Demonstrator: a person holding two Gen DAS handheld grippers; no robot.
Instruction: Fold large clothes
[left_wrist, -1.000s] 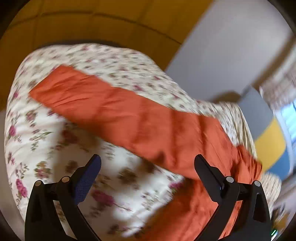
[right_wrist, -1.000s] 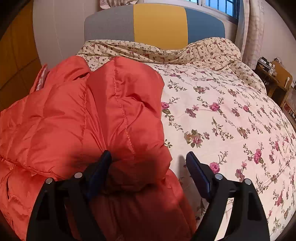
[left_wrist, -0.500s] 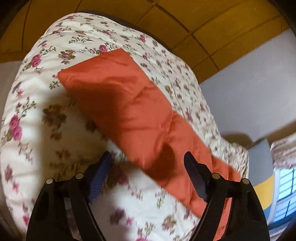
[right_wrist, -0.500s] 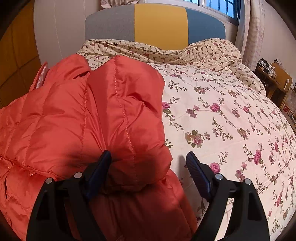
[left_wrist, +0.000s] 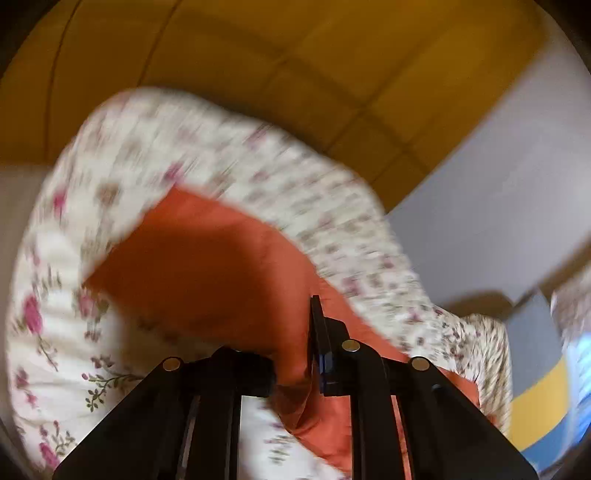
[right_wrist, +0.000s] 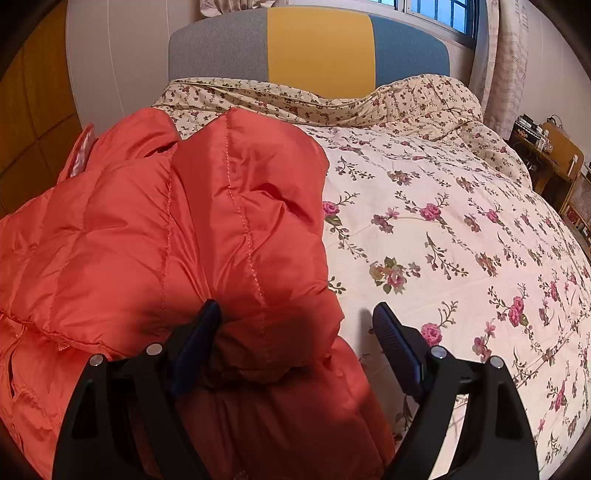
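Observation:
An orange quilted down jacket (right_wrist: 192, 236) lies on the left side of a bed with a floral duvet (right_wrist: 443, 240). Its long sleeve (left_wrist: 207, 266) stretches over the duvet in the left wrist view, which is blurred by motion. My left gripper (left_wrist: 295, 369) is shut on the sleeve's fabric, which bunches between the fingers. My right gripper (right_wrist: 295, 332) is open, resting over the folded edge of the jacket body, with the left finger (right_wrist: 199, 332) against the fabric and the right finger (right_wrist: 395, 343) over the duvet.
The headboard (right_wrist: 314, 48) in grey, yellow and blue stands at the far end, with a window above it. A yellow wardrobe wall (left_wrist: 295, 74) runs along the left. A wooden side table (right_wrist: 554, 158) with small items stands at the right.
My left gripper has moved onto the orange sleeve and shut on it; it was open before. The right gripper and the jacket body have stayed still.

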